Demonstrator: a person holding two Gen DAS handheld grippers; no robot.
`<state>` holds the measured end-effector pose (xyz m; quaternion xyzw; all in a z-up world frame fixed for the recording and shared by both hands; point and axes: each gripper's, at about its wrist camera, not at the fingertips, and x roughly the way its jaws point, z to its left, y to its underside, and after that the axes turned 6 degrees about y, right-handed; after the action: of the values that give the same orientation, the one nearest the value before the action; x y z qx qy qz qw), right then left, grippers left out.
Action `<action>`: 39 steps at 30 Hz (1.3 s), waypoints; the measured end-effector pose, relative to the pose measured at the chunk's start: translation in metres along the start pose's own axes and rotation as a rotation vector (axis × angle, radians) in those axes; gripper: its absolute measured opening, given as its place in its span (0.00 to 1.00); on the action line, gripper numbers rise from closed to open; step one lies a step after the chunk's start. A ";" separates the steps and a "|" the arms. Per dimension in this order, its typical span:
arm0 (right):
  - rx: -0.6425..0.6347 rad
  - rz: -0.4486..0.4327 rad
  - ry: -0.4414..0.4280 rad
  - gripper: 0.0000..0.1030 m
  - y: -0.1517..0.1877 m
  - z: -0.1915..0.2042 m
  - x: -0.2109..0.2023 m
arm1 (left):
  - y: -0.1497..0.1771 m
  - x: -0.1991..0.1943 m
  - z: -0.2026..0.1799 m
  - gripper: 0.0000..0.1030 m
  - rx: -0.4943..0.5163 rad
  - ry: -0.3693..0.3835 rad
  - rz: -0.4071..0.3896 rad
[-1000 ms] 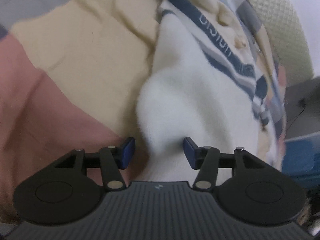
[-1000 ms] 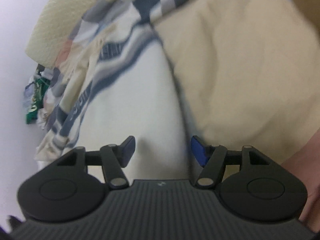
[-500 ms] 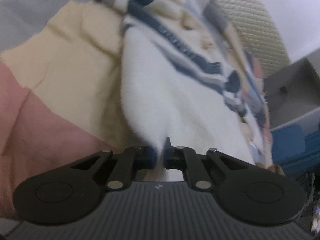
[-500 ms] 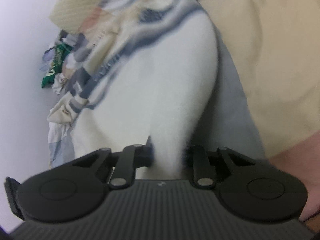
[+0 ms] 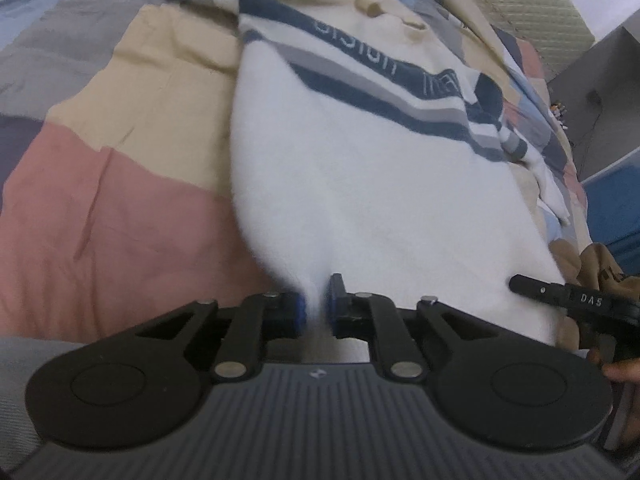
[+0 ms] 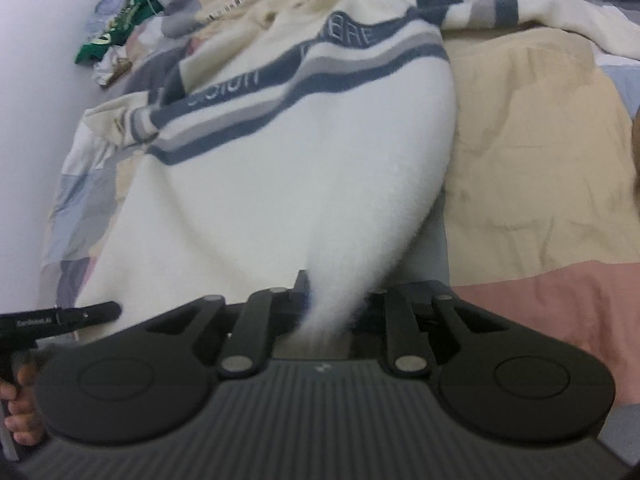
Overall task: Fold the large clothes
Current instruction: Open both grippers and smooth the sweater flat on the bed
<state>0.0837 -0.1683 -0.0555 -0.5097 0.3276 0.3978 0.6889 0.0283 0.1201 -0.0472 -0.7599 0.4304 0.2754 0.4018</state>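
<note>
Both grippers, left (image 5: 316, 312) and right (image 6: 332, 312), are now pinching the sweater (image 5: 380, 208) hem between their fingertips after closing, jaws easing slightly, lifting it off the quilt (image 5: 120, 220) ahead for folding.

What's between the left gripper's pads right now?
A pinched fold of the white sweater sits between the left gripper pads, shown in the left wrist view.

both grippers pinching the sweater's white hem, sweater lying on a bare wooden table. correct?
Not a table: the sweater lies on a patchwork quilt of pink, beige and grey patches, clear in the left wrist view. The rest stands: left gripper and right gripper each pinch its white hem.
</note>
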 end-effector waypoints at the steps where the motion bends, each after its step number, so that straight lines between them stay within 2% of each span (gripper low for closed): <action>1: 0.013 -0.002 -0.002 0.27 -0.001 -0.002 -0.002 | -0.002 -0.001 0.000 0.38 0.011 -0.004 -0.001; 2: 0.031 0.002 0.001 0.33 -0.007 -0.005 -0.002 | -0.002 -0.005 0.001 0.56 0.014 -0.007 -0.005; 5: 0.080 -0.010 0.002 0.45 -0.012 -0.015 -0.008 | -0.003 -0.020 -0.001 0.60 0.031 -0.016 -0.085; 8: 0.104 -0.076 -0.005 0.55 -0.015 -0.023 -0.019 | -0.011 -0.033 -0.009 0.61 0.081 -0.035 -0.184; 12: 0.215 -0.174 -0.031 0.56 -0.036 -0.050 -0.021 | -0.034 -0.017 -0.027 0.62 0.118 -0.021 -0.227; 16: 0.324 -0.293 -0.035 0.57 -0.070 -0.085 -0.010 | -0.055 0.028 -0.054 0.62 0.156 -0.031 -0.254; 20: 0.470 -0.359 -0.045 0.58 -0.103 -0.139 0.009 | -0.067 0.082 -0.067 0.62 0.166 -0.027 -0.224; 23: 0.608 -0.402 -0.074 0.58 -0.124 -0.189 0.024 | -0.070 0.114 -0.064 0.62 0.189 -0.055 -0.202; 25: 0.669 -0.454 -0.049 0.61 -0.136 -0.222 0.035 | -0.071 0.129 -0.060 0.62 0.203 -0.060 -0.183; 26: 0.697 -0.475 -0.041 0.71 -0.142 -0.237 0.041 | -0.073 0.135 -0.057 0.62 0.204 -0.068 -0.178; 28: 0.771 -0.508 -0.024 0.77 -0.151 -0.270 0.058 | -0.075 0.143 -0.051 0.62 0.192 -0.072 -0.187; 29: 0.799 -0.523 -0.022 0.74 -0.156 -0.286 0.066 | -0.077 0.146 -0.048 0.62 0.176 -0.071 -0.192; 35: 0.888 -0.630 0.040 0.75 -0.180 -0.351 0.104 | -0.085 0.149 -0.034 0.62 0.094 -0.048 -0.252; 39: 0.894 -0.706 0.096 0.70 -0.199 -0.381 0.117 | -0.090 0.152 -0.031 0.62 0.071 -0.057 -0.269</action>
<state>0.2961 -0.5428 -0.1690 -0.2650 0.3047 -0.0576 0.9130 0.1821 0.0558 -0.1138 -0.7879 0.3226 0.2249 0.4739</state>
